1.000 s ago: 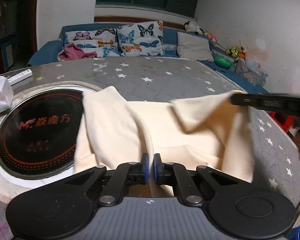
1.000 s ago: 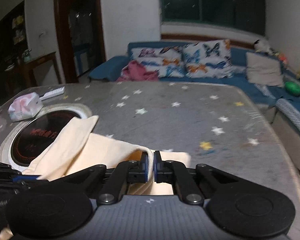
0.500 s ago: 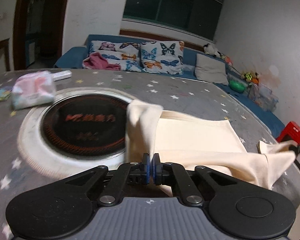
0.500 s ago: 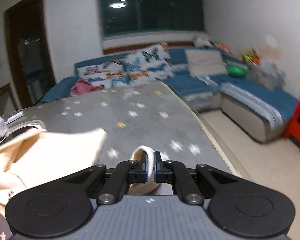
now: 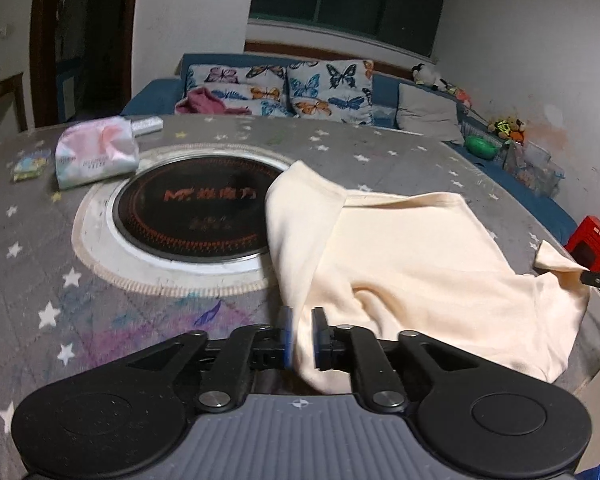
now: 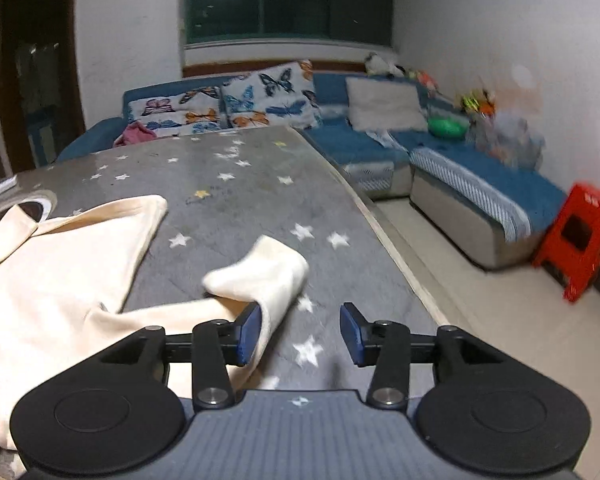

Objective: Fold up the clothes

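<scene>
Cream garment (image 5: 412,256) spread centre-right on the starry table (image 5: 40,280); left gripper (image 5: 300,338) and right gripper (image 6: 300,330) both opening, cloth loose between each pair of jaws.

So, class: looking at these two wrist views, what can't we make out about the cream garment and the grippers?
- Left view: cream cotton garment, near hem hidden behind left gripper.
- Right view: its left side cut off by the frame; right gripper opening, cloth against one pad.
- Garment type: unclear, bunched.
</scene>
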`<move>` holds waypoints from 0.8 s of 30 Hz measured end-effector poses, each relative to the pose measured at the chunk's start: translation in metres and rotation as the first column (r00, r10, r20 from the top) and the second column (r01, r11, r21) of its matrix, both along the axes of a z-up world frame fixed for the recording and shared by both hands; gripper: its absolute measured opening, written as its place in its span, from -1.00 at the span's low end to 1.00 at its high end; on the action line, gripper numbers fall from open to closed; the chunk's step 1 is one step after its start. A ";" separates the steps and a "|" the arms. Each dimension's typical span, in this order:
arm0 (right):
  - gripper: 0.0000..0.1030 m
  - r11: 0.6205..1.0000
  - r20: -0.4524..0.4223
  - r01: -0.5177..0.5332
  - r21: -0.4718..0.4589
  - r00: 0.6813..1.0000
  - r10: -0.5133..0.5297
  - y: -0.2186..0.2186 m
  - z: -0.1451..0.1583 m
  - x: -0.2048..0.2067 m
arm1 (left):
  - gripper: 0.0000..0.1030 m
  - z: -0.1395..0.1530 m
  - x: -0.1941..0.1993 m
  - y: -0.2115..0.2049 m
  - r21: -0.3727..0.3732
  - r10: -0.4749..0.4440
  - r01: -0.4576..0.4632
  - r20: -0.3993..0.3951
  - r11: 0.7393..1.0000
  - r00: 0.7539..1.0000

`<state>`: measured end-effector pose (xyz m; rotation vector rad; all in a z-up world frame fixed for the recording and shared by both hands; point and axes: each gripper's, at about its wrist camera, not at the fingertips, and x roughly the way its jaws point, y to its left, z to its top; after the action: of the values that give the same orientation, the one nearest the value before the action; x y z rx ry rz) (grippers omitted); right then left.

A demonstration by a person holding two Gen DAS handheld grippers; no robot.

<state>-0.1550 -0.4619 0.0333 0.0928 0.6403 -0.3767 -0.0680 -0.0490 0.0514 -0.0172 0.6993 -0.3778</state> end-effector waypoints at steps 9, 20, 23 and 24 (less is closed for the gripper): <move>0.23 0.995 -0.054 -0.068 -0.070 0.996 0.064 0.016 -0.009 0.033 | -0.21 0.003 0.029 -0.035 0.069 -0.043 0.039 0.057 0.997 0.997; 0.45 0.988 -0.112 -0.017 -0.156 0.994 0.000 -0.006 -0.022 0.046 | -0.21 -0.020 0.088 -0.082 0.153 -0.073 0.065 0.041 0.986 0.997; 0.48 0.980 -0.094 0.086 -0.181 0.990 -0.104 -0.024 -0.023 0.040 | -0.21 -0.028 0.104 -0.092 0.180 -0.063 0.055 0.036 0.982 0.997; 0.48 0.977 -0.088 0.116 -0.176 0.987 -0.133 -0.031 -0.023 0.036 | -0.21 -0.031 0.110 -0.095 0.186 -0.058 0.051 0.030 0.981 0.998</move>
<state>-0.1185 -0.4927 0.0101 -0.0498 0.6998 -0.5590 0.0421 -0.1436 0.0208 0.1852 0.6983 -0.3637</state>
